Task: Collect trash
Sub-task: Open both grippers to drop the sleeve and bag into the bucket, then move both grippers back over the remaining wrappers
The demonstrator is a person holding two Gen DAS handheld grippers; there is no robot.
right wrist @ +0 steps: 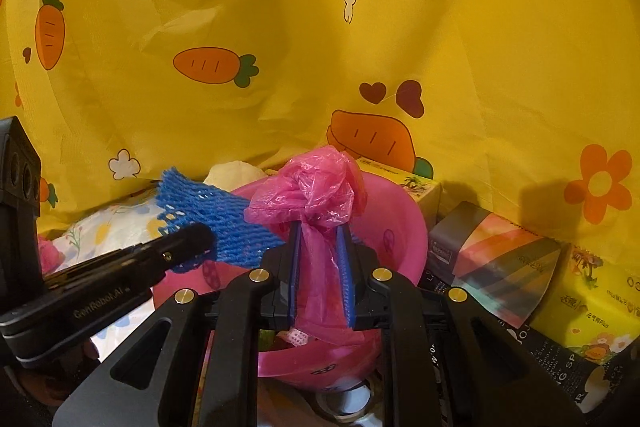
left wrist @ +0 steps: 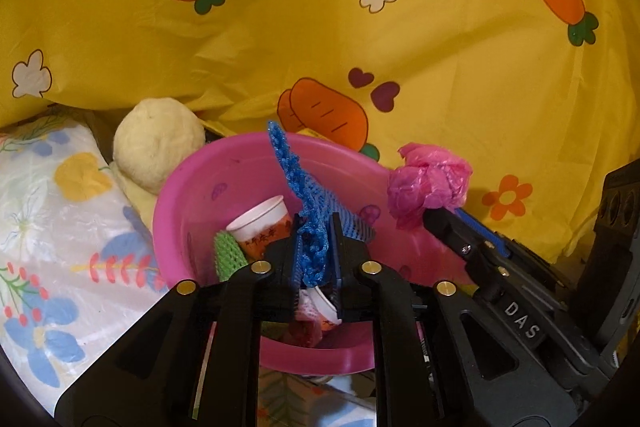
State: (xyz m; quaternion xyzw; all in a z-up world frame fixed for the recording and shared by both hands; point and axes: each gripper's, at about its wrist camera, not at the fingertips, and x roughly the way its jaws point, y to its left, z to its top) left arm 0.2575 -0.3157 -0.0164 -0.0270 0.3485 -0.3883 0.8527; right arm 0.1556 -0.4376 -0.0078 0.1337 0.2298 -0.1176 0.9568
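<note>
Drop-off stage: over the pink basin [left wrist: 224, 187], the left claw [left wrist: 316, 259] pinches blue foam netting [left wrist: 308, 211]; just beside, the right claw [right wrist: 320, 267] clamps a crumpled pink bag [right wrist: 312, 187]. Next move, likely: release both inside.

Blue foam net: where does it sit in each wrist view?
Left wrist: blue foam net at lower centre, between the left tool's fingers, over the pink basin.
Right wrist: blue foam net at left of centre.
Shared landmark: the pink basin.
</note>
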